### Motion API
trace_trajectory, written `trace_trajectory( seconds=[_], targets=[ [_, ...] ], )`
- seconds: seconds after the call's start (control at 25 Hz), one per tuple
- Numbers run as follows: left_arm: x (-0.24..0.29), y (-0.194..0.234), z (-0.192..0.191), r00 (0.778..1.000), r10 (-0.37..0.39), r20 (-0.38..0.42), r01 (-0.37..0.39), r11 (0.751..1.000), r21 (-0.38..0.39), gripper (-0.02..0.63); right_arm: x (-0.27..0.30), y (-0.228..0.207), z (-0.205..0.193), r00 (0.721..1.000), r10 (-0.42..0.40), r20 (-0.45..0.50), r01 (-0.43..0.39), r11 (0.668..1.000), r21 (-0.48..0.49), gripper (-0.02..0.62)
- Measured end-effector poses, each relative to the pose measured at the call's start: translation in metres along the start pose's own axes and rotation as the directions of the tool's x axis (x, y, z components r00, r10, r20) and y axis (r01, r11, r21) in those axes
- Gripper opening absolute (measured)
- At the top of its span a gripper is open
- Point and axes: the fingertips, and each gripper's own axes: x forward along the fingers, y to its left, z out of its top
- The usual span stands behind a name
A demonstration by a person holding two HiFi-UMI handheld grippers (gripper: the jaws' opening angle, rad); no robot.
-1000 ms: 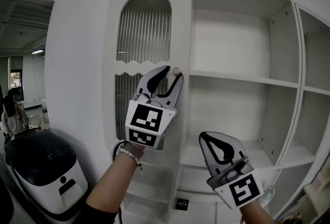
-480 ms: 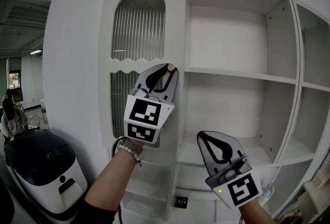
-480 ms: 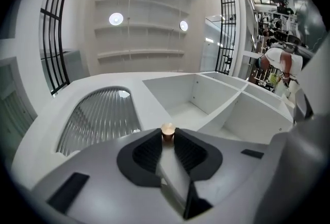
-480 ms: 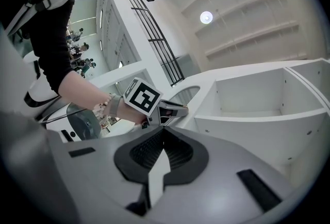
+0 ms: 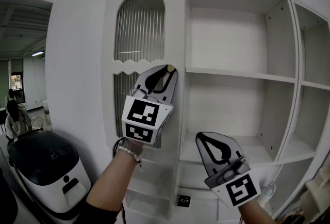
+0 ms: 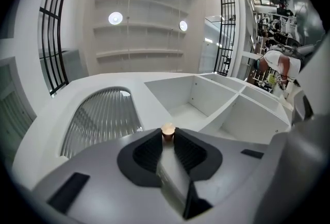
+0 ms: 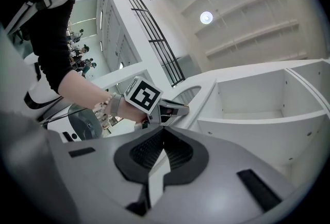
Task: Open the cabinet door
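The white cabinet door with ribbed glass panels stands left of the open shelves. Its small round wooden knob sits at the door's right edge. My left gripper points up at it, jaws closing, and the knob sits between the fingertips, which touch it on both sides in the left gripper view. My right gripper hangs lower, in front of the shelves, shut with nothing in it. In the right gripper view its jaws meet, and the left gripper shows beyond them.
White open shelves fill the cabinet to the right of the door. A white machine with a black top stands on the floor at the lower left. A small socket plate sits low on the cabinet.
The left gripper's jaws have narrowed from wide apart to closed in around the knob. The right gripper has stayed where it was.
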Motion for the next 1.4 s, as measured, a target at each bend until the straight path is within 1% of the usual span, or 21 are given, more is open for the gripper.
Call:
trace_trajectory(
  seconds=[0.28, 0.68, 1.08, 1.4],
  targets=[
    [-0.016, 0.002, 0.015, 1.0, -0.006, 0.021, 0.006, 1.0, -0.013, 0.071, 0.0, 0.01, 0.014, 1.0, 0.015, 0.022, -0.015, 1.0, 0.007, 0.0],
    [-0.036, 0.007, 0.031, 1.0, -0.009, 0.011, 0.009, 1.0, -0.027, 0.071, -0.001, 0.021, 0.032, 0.998, 0.033, 0.057, -0.035, 0.999, 0.024, 0.0],
    [-0.058, 0.016, 0.049, 0.999, 0.006, 0.039, -0.004, 0.998, -0.057, 0.072, -0.002, 0.029, 0.049, 0.992, 0.051, 0.113, -0.057, 0.997, 0.049, 0.0],
    [-0.077, 0.024, 0.064, 0.999, 0.009, 0.052, -0.007, 1.0, -0.03, 0.077, 0.001, 0.037, 0.051, 0.989, 0.068, 0.128, -0.076, 0.995, 0.061, 0.0]
  ],
)
